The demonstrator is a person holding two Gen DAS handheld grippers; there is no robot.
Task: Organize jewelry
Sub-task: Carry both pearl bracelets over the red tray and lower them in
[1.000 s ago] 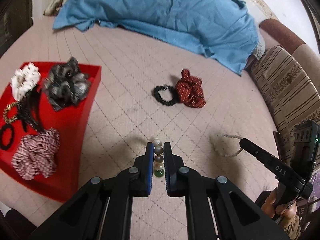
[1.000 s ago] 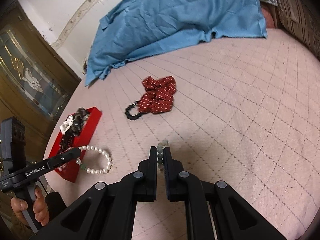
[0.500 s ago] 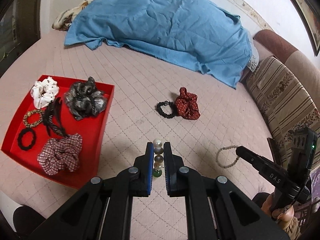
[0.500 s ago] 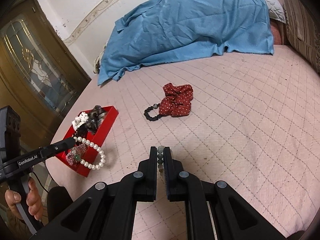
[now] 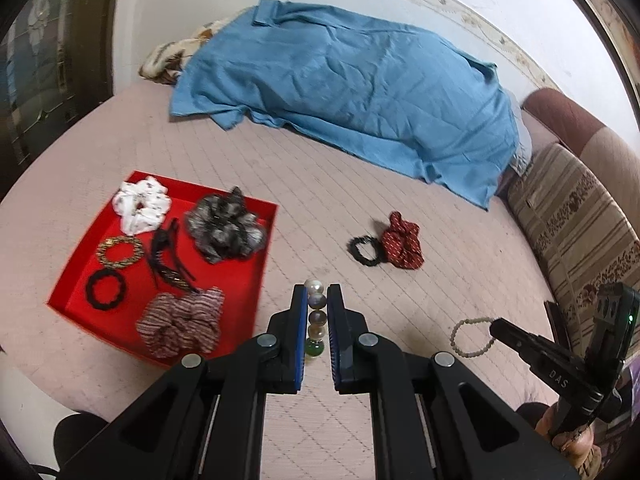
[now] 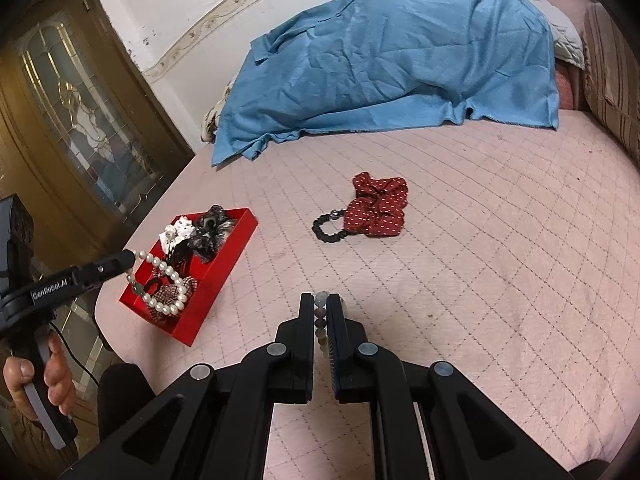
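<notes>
Pearl bracelet (image 5: pixel 315 320) pinched in left tool (image 5: pixel 317 292), above red tray (image 5: pixel 256 280)

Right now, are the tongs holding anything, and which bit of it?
Yes. The left tongs pinch a pearl bracelet by a few beads. The right tongs pinch a grey bead bracelet the same way; both loops dangle.

Glossy pearl bracelet (image 5: pixel 315 312), cloth scrunchie (image 5: pixel 402 241) (dotted), quilted matt bedspread (image 5: pixel 320 184).

A home bedroom: quilted pink bed (image 6: pixel 500 240), blue sheet (image 5: pixel 360 92), striped cushions (image 5: pixel 576 220), glazed wooden door (image 6: pixel 72 108)
</notes>
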